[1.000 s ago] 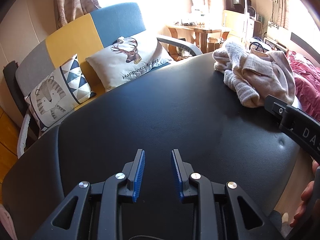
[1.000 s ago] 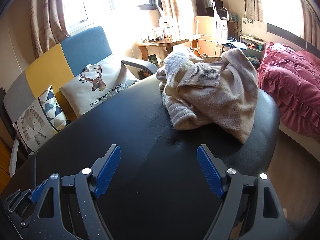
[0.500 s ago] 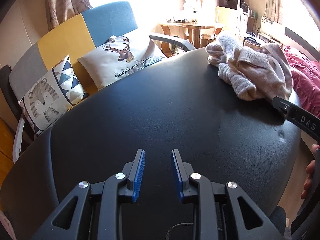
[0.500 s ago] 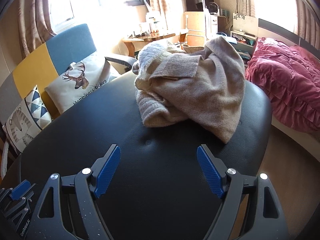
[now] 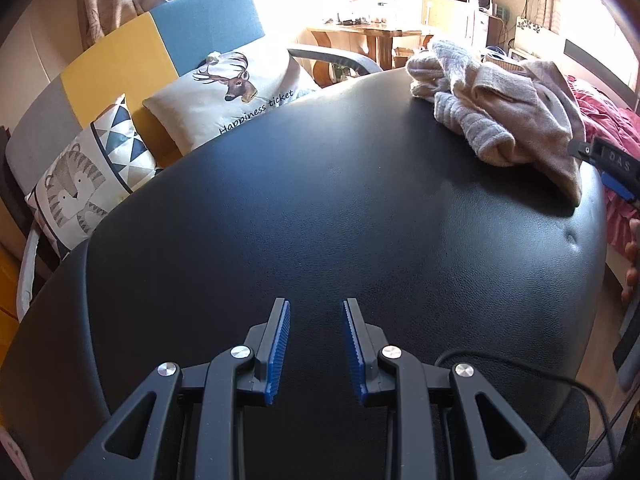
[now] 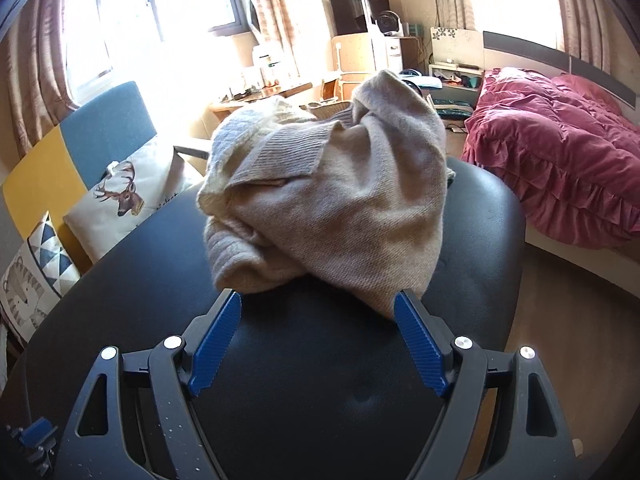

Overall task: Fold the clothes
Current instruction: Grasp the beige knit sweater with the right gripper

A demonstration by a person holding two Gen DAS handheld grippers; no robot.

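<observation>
**Both claws over the black cushion, sweater heaped at the far end**

From my left wrist camera, I hold my left gripper low over a wide black leather surface. Its blue ribbed pads stand a modest gap apart with nothing between them, only bare leather beneath. The beige knit sweater lies crumpled at the far right end of the surface, well apart from this claw. At the right edge of this view I see a part of my right gripper, black with a blue pad, just beside the sweater's near hem, and a bit of my hand below it. A thin black cable curls across the leather near my right finger. Beyond the surface stands a sofa in grey, yellow and blue panels, with a deer cushion and a tiger cushion leaning on it.

From my right wrist camera, my right gripper is spread wide, empty, its blue pads flanking the near edge of the sweater. The left pad tip sits just under the rolled, ribbed fold; the right pad tip is at the drooping hem. I cannot tell whether either pad touches the knit. The sweater sits in a loose mound on the black surface, a ribbed band folded across its top. To the right lies a bed with a rumpled pink-red quilt, and a bright window with curtains fills the upper left.
</observation>
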